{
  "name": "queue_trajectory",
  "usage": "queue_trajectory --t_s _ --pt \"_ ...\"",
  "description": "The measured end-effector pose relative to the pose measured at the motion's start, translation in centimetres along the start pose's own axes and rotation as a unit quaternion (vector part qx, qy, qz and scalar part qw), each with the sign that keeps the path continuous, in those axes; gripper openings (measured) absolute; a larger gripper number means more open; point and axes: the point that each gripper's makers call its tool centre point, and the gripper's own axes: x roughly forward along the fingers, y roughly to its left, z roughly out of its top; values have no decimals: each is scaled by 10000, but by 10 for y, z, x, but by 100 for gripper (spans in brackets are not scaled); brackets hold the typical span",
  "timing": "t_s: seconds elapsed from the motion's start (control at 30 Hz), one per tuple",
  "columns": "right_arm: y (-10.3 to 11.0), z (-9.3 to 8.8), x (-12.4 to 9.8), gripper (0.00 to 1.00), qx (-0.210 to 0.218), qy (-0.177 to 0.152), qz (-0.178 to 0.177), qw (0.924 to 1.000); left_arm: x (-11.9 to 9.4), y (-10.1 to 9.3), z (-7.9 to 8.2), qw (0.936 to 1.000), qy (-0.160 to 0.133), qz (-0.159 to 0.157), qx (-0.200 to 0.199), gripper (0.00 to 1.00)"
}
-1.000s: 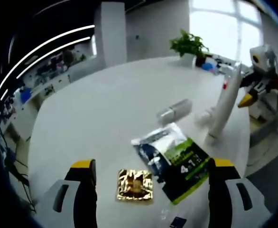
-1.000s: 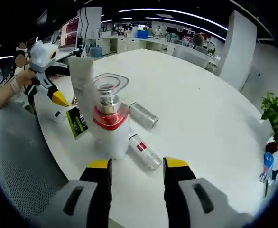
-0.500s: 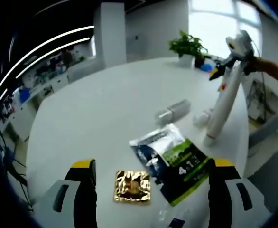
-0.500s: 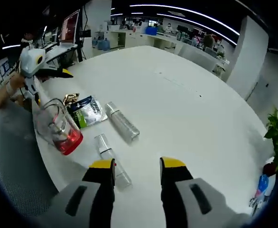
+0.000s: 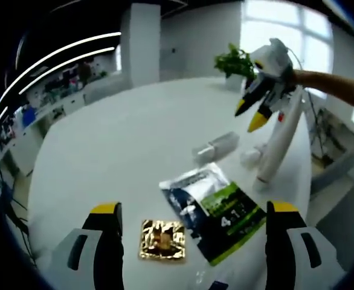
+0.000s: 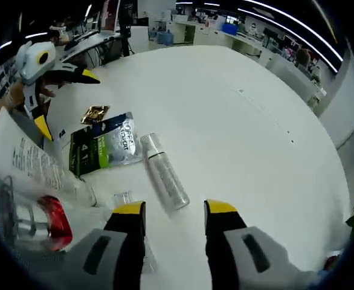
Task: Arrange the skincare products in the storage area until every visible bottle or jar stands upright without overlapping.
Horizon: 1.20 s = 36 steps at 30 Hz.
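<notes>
right hand-held gripper (image 5: 254, 115) now raised, jaws parted, over silver bottle (image 5: 216, 145)

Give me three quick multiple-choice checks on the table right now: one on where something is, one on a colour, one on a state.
1. Where does the gold foil sachet lie in the left gripper view?
A. Between that view's own jaws
B. Under the potted plant
C. On top of the white tube

2. What colour are the tips of the right gripper?
A. Red
B. Yellow
C. Blue

3. How is the silver bottle resting?
A. Upright
B. Leaning on the tube
C. Flat on its side

Answers: 1 A, it sits on the table between the two jaws. 2 B, both tips show yellow. 3 C, its whole length lies along the tabletop.
</notes>
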Motion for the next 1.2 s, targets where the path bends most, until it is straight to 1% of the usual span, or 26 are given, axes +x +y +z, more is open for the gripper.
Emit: queue_trajectory --t_s 0.03,0.1,0.13,0.17,0.2,0.3,0.43,0.47,0.5,0.57,0.67,0.7,0.8,0.87,0.93,0.97,1.07,1.13,1.2 --pt "1 4 5 37 -72 16 18 10000 0 0 0 10000 -1 3 -5 97" --pt "3 5 11 36 -243 163 98 9995 -1 3 0 10000 -3 33 -35 97" --pt "4 6 15 37 -453 285 143 9985 -2 4 -1 10000 8 58 -39 97" --pt "5 7 17 38 -490 305 163 9982 -3 5 0 10000 -10 74 -23 97" --pt "8 8 21 38 -547 396 236 9974 -3 4 1 10000 -27 67 -25 97" --pt "11 10 32 35 -772 536 296 9951 -3 2 3 9999 -85 7 -65 97" --pt "12 8 46 35 -952 833 440 9910 -2 0 1 10000 -21 -29 -14 97" --pt "12 8 47 35 -977 858 437 9905 -2 -1 0 10000 0 -43 -8 97" --pt "12 8 50 33 -1051 938 511 9887 -2 -2 -1 9999 54 -89 0 97" --pt "12 9 56 31 -1041 991 575 9879 -2 -3 -1 9999 40 -104 17 97" --pt "11 5 61 31 -1173 1209 614 9838 -3 -3 2 9999 -38 -122 -28 97" --pt "12 5 63 30 -1193 1258 636 9828 -4 -3 3 9999 -53 -131 -38 97" --pt "13 7 65 26 -1190 1284 672 9823 -4 -4 4 9998 -69 -169 -43 97" --pt "14 7 66 26 -1195 1306 686 9818 -5 -5 4 9998 -53 -195 -10 97" --pt "13 8 66 24 -1198 1298 676 9820 -5 -5 4 9998 -59 -195 -13 97" --pt "14 8 66 22 -1186 1312 701 9817 -5 -4 4 9998 -63 -187 -31 97" --pt "12 7 67 20 -1159 1337 662 9820 -6 -2 5 9998 -104 -154 -55 97" --pt "10 6 67 20 -1078 1335 644 9831 -7 -4 8 9997 -145 -198 -54 97" --pt "10 4 66 20 -1085 1350 694 9824 -8 -10 14 9991 -260 -333 -106 97"
